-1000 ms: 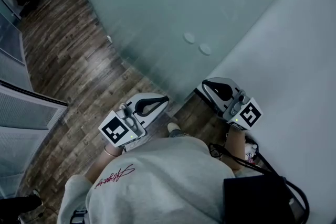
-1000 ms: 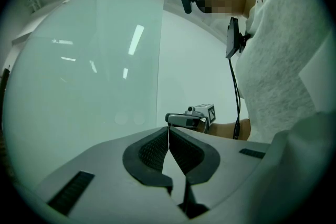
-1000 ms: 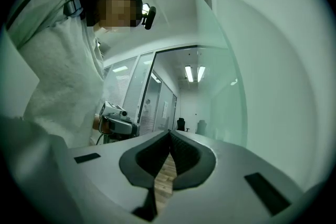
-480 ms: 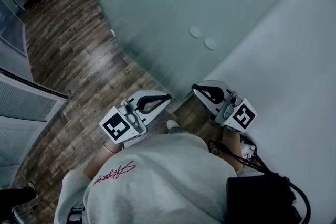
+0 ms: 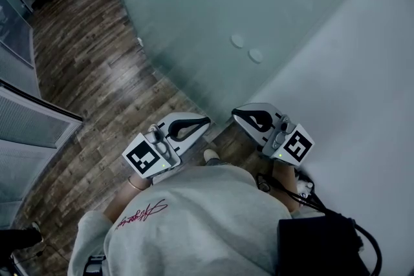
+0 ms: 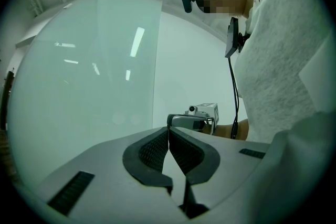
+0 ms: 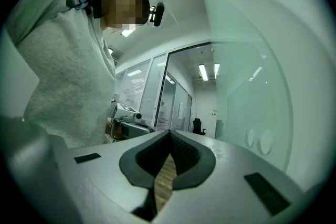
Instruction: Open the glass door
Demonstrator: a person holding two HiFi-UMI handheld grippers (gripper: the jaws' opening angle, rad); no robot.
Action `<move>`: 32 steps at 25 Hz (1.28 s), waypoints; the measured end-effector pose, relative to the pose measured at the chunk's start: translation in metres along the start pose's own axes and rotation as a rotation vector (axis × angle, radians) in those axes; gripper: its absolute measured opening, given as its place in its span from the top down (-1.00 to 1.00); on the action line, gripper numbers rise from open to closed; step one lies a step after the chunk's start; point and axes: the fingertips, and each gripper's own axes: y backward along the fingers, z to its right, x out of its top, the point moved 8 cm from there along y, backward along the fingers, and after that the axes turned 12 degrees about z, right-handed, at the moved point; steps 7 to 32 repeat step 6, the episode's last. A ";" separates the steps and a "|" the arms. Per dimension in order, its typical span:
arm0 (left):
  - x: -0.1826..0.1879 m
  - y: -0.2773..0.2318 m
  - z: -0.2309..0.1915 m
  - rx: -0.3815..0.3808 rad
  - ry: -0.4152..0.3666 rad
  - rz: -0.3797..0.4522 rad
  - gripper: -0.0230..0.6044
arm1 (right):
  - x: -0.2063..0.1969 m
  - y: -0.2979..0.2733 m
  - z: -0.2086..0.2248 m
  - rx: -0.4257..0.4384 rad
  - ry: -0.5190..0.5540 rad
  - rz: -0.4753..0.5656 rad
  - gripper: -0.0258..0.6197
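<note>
- The glass door [image 5: 213,10] stands just ahead of the person, its lower edge on the wood floor [image 5: 90,74], beside the white wall [image 5: 362,94].
- It is probably heavy, rigid, slick and breakable. No bar handle shows, only 2 round fittings [image 5: 256,55], so pressing flat on the pane looks safest.
- The left gripper [image 5: 204,120] and right gripper [image 5: 235,113] both have their jaws together and hold nothing. Both are near the pane's bottom corner, but I cannot tell if they touch it.

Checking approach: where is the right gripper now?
Head view, lower right of centre: the right gripper, shut, hangs close beside the glass door, across from the left gripper.
</note>
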 end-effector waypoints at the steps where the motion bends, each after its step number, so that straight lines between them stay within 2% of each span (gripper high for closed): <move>1: -0.002 -0.001 0.000 0.004 0.000 0.001 0.87 | -0.001 0.001 0.000 0.005 0.000 -0.005 0.87; 32: -0.007 -0.004 0.002 0.010 0.010 0.003 0.87 | -0.004 0.003 -0.003 0.023 -0.015 -0.001 0.87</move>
